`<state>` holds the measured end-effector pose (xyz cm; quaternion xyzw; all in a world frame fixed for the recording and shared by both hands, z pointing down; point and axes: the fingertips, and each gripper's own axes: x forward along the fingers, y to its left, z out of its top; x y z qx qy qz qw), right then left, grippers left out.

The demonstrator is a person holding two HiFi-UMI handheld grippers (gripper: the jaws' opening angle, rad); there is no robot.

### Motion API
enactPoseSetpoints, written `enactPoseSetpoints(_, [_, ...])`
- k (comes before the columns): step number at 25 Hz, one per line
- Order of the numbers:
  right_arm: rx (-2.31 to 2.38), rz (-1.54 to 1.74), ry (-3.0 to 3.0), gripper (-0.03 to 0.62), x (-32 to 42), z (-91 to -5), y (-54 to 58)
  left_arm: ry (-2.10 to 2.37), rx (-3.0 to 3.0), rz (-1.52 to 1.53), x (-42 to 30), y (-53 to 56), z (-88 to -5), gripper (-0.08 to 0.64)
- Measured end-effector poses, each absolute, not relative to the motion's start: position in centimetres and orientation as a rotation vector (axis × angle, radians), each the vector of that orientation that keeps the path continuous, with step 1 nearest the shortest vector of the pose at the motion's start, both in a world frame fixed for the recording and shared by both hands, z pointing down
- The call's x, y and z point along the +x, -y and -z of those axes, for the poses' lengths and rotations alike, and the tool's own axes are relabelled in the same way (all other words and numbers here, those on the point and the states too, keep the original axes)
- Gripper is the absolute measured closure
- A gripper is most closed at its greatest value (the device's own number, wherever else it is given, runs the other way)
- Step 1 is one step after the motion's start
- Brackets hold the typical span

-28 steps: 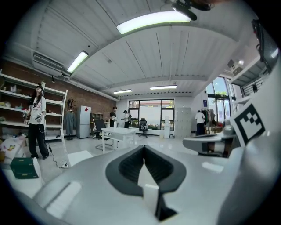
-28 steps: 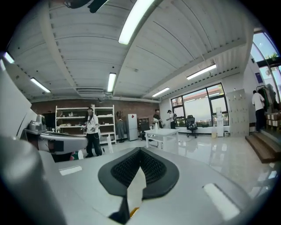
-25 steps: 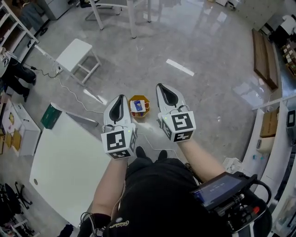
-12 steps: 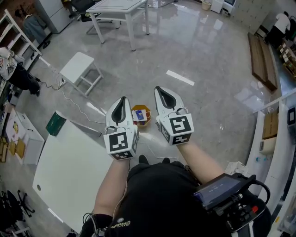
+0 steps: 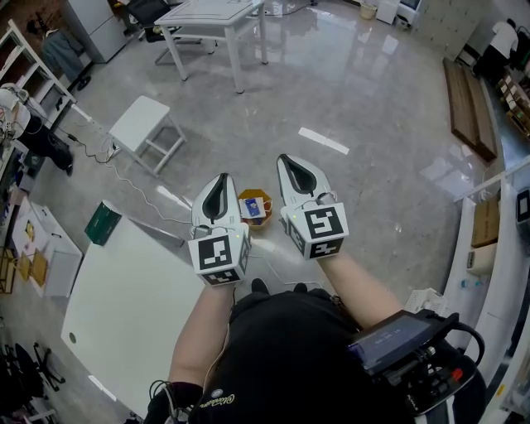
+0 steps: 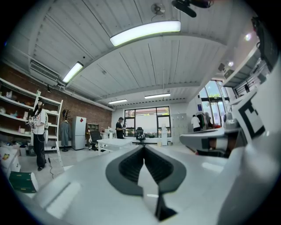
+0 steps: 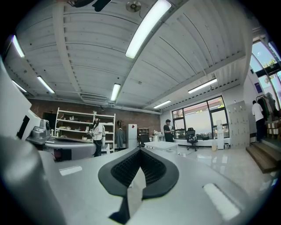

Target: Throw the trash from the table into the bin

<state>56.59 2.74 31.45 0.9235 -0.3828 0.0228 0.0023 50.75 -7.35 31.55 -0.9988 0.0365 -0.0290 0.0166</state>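
Note:
In the head view both grippers are held side by side, pointing level away from the person, high above the floor. My left gripper (image 5: 217, 179) is shut with nothing in it. My right gripper (image 5: 290, 160) is also shut and empty. Far below, between them, a small orange bin (image 5: 266, 202) stands on the floor with a blue-and-white piece of trash inside. The white table (image 5: 124, 298) lies at the lower left with a bare top. In the left gripper view the left gripper (image 6: 144, 148) has its dark pads met, and so does the right gripper (image 7: 140, 150) in the right gripper view.
A green box (image 5: 101, 222) sits on the floor past the table's far corner, with a cable trailing beside it. A white stool (image 5: 145, 122) and a white desk (image 5: 211, 12) stand farther off. Shelves line the left wall. People stand far across the room.
Both grippers rose a little together and stayed shut. The head view tipped up, so the bin now shows lower, nearer the gripper bodies.

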Motion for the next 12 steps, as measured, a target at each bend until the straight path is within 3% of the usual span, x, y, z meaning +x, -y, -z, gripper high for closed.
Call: enactPoseSetpoints(12, [2.898, -0.088, 1.189, 0.594, 56.8, -31.53, -3.45, -0.091, -3.103, 0.105, 51.09, 6.9, -31.47, 0.551])
